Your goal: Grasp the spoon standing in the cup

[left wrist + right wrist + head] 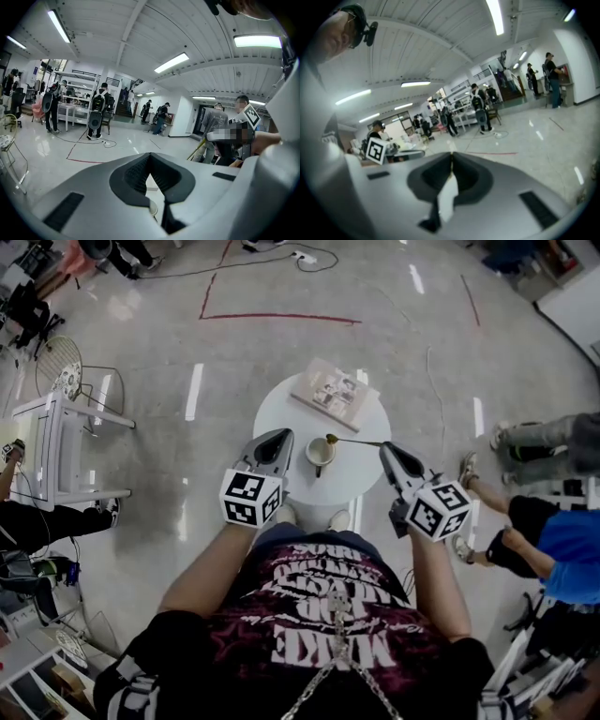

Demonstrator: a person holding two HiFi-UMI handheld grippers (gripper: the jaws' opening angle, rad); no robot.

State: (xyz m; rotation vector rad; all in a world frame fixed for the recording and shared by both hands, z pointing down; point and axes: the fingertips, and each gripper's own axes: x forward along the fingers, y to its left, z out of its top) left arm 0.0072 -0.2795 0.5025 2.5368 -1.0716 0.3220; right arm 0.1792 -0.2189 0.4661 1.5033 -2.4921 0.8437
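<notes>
Right claw [385,448], maybe on spoon [356,442], handle rightward

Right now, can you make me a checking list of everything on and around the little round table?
Surface: round white table, mostly bare.
Job's things: white cup near the middle; gold spoon lying level, bowl by the cup's rim, handle reaching the right gripper.
Clutter: booklet at the far edge.
Grippers: left gripper beside the cup, tongs together, empty; right gripper, tongs apparently shut on the spoon's handle.
Cables: cable on the floor beyond the table.
Surroundings: red tape lines, white rack at left, people at right.
</notes>
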